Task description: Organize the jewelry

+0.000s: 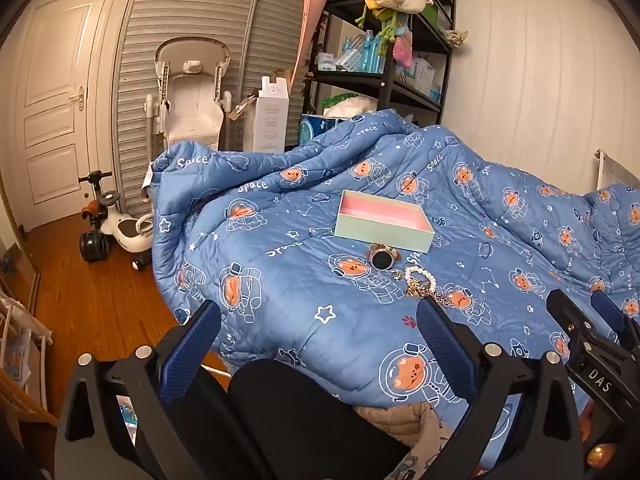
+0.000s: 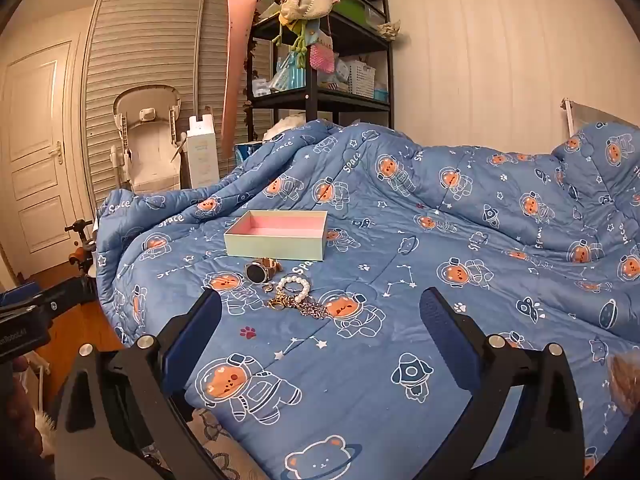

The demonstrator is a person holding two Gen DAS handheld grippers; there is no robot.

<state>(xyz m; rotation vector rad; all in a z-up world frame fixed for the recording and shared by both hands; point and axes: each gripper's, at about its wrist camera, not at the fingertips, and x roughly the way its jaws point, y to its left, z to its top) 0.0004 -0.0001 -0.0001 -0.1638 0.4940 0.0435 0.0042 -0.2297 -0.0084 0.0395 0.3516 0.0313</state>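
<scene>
Box (image 2: pixel 276 236): pale green outside, pink lining, lid off, sits left of centre in the right wrist view on the blue space-print quilt (image 2: pixel 420 240). Interior shows only pink lining; nothing seen inside it.

Jewelry lies on the quilt just below the box, outside it. Watch (image 2: pixel 258 271) with round dark face, nearest the box's front wall. Pearl bracelet (image 2: pixel 298 286) just right of and below the watch. Gold chain pieces (image 2: pixel 294 304) in a small heap touching the bracelet's lower edge; individual items in the heap cannot be told apart.

Left gripper (image 1: pixel 320 316): fingers spread wide, nothing between them, lower centre of the left wrist view, near side of the heap.

Right gripper (image 2: pixel 320 308): fingers also spread wide, holding nothing, over the quilt at lower centre.

Black shelving unit (image 2: pixel 320 60), upper centre, holds baskets and bottles.
</scene>
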